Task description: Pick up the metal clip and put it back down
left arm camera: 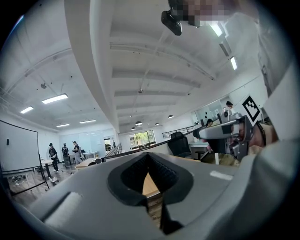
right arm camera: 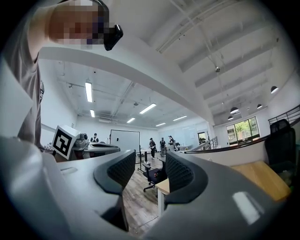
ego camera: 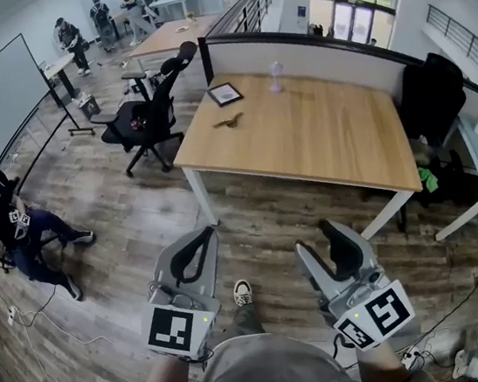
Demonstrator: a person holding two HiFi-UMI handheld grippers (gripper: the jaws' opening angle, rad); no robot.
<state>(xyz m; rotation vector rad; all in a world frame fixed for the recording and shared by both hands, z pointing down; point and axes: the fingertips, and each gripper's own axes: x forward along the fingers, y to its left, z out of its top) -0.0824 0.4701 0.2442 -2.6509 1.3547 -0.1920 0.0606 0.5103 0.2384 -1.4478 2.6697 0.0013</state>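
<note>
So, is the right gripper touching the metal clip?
Apart. Head view: right gripper hangs open over the floor, short of the table where the metal clip lies.

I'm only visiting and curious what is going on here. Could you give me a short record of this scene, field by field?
place: open office with a wood floor
table: wooden, ahead of the person, who stands back from it
clip: lies on the table near its left edge, untouched
frame: lies flat on the table, behind the clip
clear object: stands near the far edge, too small to tell what it is
chair: black, left of the table
left gripper: shut, empty
right gripper: open, empty
</note>
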